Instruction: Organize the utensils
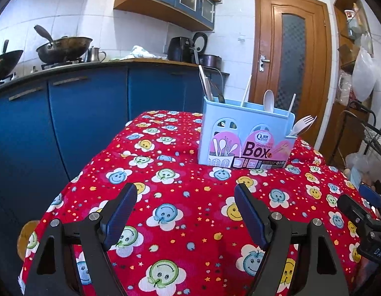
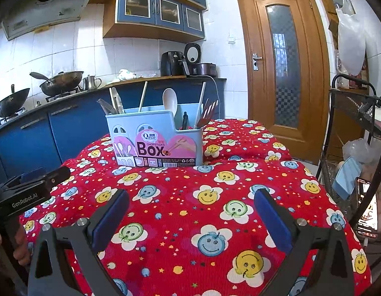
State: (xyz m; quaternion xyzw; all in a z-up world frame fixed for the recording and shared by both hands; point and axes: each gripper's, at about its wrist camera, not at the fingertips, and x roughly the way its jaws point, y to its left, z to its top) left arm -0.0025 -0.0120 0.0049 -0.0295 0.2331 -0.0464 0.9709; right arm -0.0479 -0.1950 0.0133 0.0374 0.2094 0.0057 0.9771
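A light blue utensil box (image 1: 244,135) with a pink "Box" label stands on the red smiley-flower tablecloth (image 1: 190,209); it also shows in the right wrist view (image 2: 156,143). It holds a white spoon (image 1: 268,101), a white fork (image 1: 302,124), chopsticks and metal utensils. In the right wrist view the spoon (image 2: 170,101) and a red fork (image 2: 208,113) stand in it. My left gripper (image 1: 185,197) is open and empty, well short of the box. My right gripper (image 2: 190,199) is open and empty, also short of the box.
Blue kitchen cabinets (image 1: 79,113) with woks (image 1: 64,46) stand behind and left. A wooden door (image 2: 284,61) is at the back right. A metal rack (image 2: 351,128) with bags stands right of the table. The other gripper's body (image 2: 22,192) shows at left.
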